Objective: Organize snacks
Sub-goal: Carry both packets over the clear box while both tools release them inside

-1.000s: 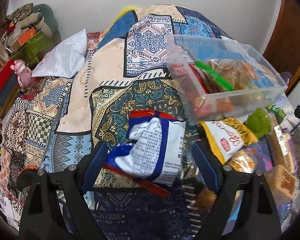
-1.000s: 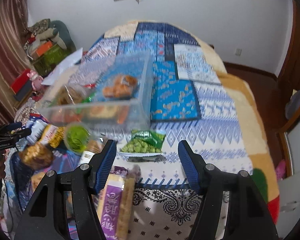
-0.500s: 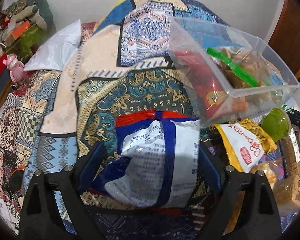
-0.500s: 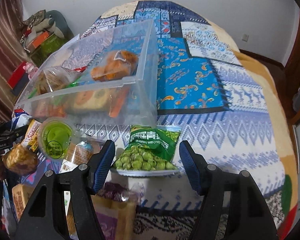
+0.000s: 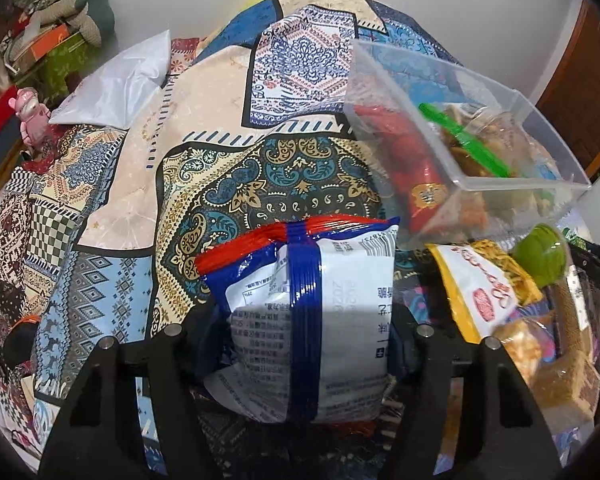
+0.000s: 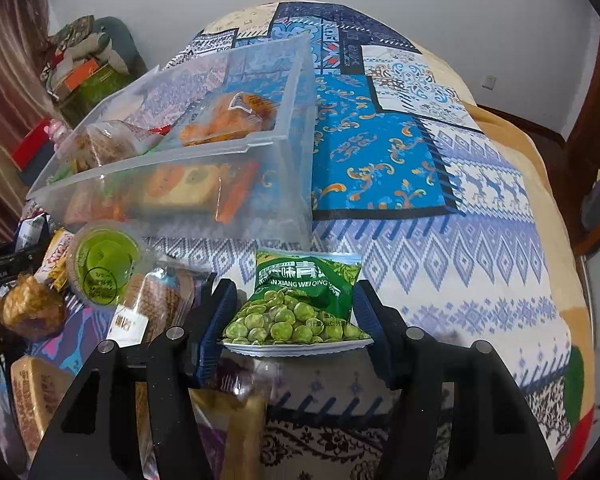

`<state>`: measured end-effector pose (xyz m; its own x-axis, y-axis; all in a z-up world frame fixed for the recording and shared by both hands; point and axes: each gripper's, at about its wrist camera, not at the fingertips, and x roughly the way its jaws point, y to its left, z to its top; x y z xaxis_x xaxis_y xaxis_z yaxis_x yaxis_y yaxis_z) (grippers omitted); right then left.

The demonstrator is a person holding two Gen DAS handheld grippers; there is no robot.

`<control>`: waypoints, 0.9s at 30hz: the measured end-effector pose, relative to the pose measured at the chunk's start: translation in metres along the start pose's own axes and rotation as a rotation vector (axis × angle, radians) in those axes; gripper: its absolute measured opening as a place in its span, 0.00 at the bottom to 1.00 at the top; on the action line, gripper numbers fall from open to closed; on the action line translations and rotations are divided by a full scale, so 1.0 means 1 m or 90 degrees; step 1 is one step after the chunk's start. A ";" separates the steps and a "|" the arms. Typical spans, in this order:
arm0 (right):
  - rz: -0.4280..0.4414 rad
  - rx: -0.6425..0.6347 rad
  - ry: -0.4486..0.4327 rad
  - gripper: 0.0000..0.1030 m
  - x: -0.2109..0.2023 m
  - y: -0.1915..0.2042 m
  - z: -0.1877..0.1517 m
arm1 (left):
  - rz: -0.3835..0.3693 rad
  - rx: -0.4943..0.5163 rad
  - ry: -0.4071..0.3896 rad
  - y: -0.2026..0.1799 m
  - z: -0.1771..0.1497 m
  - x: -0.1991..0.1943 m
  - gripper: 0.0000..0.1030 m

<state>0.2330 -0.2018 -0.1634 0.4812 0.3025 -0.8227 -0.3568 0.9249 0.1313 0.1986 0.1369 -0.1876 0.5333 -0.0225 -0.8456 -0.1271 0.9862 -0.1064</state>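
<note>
Two claws are working over a patterned bed quilt (image 5: 228,184) scattered with snacks. The left claw (image 5: 300,320) is straddling a white, blue and red snack bag (image 5: 312,320), whose sides are bulging against both pads; it seems to be pinching the bag, though the pads themselves are mostly hidden behind it. At 2 o'clock from that bag, a clear plastic bin (image 5: 480,184) is sitting tilted on the quilt, holding a red packet (image 5: 412,168) and a pouch with a green strip (image 5: 464,144). At 3 o'clock, just beside the bag, a yellow and white packet (image 5: 480,292) is lying next to a green-lidded cup (image 5: 540,256).

The right claw (image 6: 296,312) is standing spread around a green pea packet (image 6: 304,296), with blue pads near each side of it; contact is unclear. The same bin (image 6: 180,156) is lying at 11 o'clock from the peas, with an orange pastry pack (image 6: 228,120) inside. The cup (image 6: 102,264) is sitting at 9 o'clock, and a brown wafer pack (image 6: 156,304) is lying between the two.
</note>
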 end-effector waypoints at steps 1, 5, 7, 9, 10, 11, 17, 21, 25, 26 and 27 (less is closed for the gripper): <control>0.000 0.000 -0.002 0.55 -0.003 0.000 -0.002 | 0.002 0.000 -0.001 0.000 0.000 -0.002 0.63; 0.000 0.003 -0.014 0.55 -0.016 -0.001 -0.004 | 0.007 -0.004 -0.011 0.001 -0.003 -0.014 0.62; 0.000 0.005 -0.022 0.55 -0.024 -0.002 -0.005 | 0.004 -0.008 -0.018 0.002 -0.003 -0.022 0.62; -0.001 0.007 -0.032 0.55 -0.033 -0.002 -0.005 | 0.001 -0.010 -0.026 0.001 -0.001 -0.031 0.62; -0.001 0.008 -0.037 0.55 -0.037 -0.003 -0.005 | -0.001 -0.010 -0.031 0.001 0.000 -0.037 0.62; -0.001 0.009 -0.044 0.55 -0.042 -0.003 -0.005 | -0.002 -0.010 -0.038 0.000 0.001 -0.042 0.62; 0.009 0.013 -0.087 0.55 -0.068 -0.001 0.003 | -0.006 0.001 -0.072 -0.011 0.013 -0.068 0.62; 0.016 0.008 -0.112 0.55 -0.082 0.004 0.010 | -0.010 0.018 -0.094 -0.021 0.022 -0.084 0.62; 0.020 -0.003 -0.132 0.55 -0.090 0.011 0.020 | -0.014 0.032 -0.116 -0.032 0.032 -0.094 0.62; 0.021 -0.005 -0.136 0.55 -0.091 0.013 0.022 | -0.016 0.033 -0.119 -0.034 0.035 -0.096 0.62; 0.022 -0.008 -0.140 0.55 -0.091 0.015 0.026 | -0.018 0.034 -0.122 -0.036 0.038 -0.097 0.62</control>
<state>0.2043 -0.2099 -0.0723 0.6307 0.3781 -0.6777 -0.3854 0.9106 0.1493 0.1835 0.1096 -0.0820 0.6863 -0.0241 -0.7269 -0.0678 0.9930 -0.0969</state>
